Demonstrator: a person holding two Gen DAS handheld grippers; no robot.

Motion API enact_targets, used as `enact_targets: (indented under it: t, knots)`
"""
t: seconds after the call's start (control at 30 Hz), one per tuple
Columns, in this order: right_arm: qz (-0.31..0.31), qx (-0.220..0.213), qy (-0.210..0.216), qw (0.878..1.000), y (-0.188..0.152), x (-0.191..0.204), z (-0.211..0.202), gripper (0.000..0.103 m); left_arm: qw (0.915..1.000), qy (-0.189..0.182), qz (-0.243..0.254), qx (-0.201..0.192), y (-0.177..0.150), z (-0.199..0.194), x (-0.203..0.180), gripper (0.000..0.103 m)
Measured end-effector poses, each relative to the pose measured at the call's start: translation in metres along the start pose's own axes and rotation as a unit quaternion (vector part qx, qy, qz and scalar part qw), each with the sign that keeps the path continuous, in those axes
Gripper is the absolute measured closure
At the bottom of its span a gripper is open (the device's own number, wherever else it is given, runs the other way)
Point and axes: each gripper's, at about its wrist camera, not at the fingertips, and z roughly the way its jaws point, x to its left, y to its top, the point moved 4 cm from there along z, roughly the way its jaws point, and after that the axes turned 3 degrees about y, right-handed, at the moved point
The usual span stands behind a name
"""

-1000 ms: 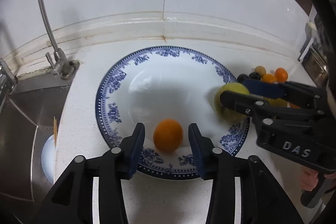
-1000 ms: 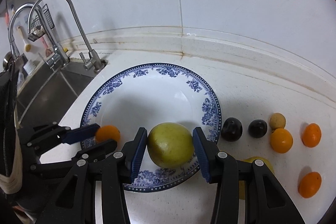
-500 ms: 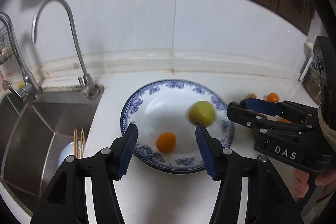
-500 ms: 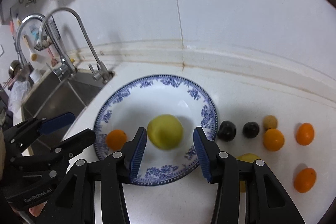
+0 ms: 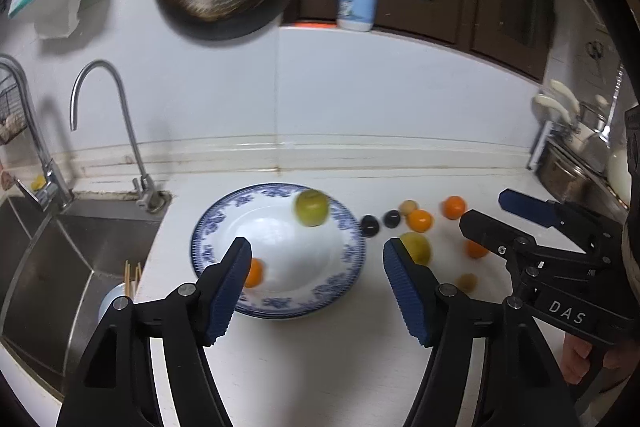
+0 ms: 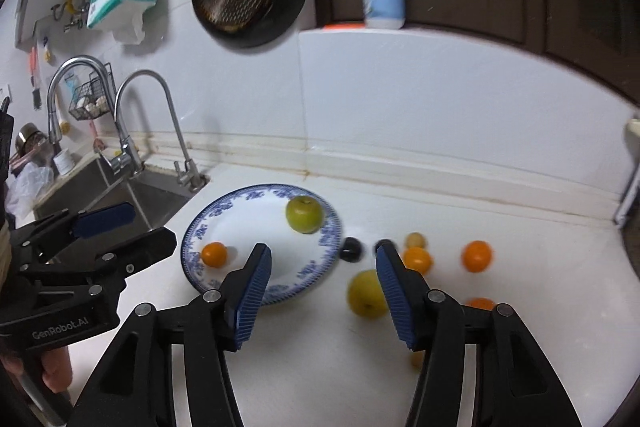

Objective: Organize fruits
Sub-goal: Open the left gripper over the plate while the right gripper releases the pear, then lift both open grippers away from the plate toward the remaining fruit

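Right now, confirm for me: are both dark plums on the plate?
No. Both dark plums lie on the counter just right of the plate.

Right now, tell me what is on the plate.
On the plate: a green fruit near the far rim and an orange at the left. The near rim is covered by a gripper finger.

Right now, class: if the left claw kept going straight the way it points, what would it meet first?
Most likely the blue-patterned plate: its white middle fills the gap between the opening, empty left claw. The orange sits just beside the left finger; depth is hard to judge.
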Motion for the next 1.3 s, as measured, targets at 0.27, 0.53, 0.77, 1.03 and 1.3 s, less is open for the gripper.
enact_targets:
  t: [0.27, 0.53, 0.77, 1.03, 1.3]
  knots:
    - [0.015, -0.022, -0.030, 0.999, -0.007, -0.030, -0.042, 0.041, 0.9993, -0.016, 0.031, -0.015, 0.002, -0.016, -0.037, 0.028]
    - [0.035, -0.027, -0.060, 0.997, -0.017, -0.061, -0.065, 0.041, 0.9978, -0.038, 0.050, -0.020, -0.001, -0.018, -0.071, 0.025]
    - [0.026, -0.011, -0.072, 0.997, -0.027, -0.086, -0.069, 0.041, 0.9963, -0.058, 0.063, -0.007, -0.010, -0.006, -0.102, 0.024]
    - [0.011, 0.021, -0.065, 0.998, -0.042, -0.111, -0.058, 0.041, 0.9940, -0.069, 0.085, 0.008, -0.023, 0.015, -0.129, 0.025]
    - [-0.008, 0.058, -0.050, 0.997, -0.054, -0.129, -0.032, 0.041, 0.9891, -0.080, 0.121, 0.026, -0.037, 0.045, -0.149, 0.025]
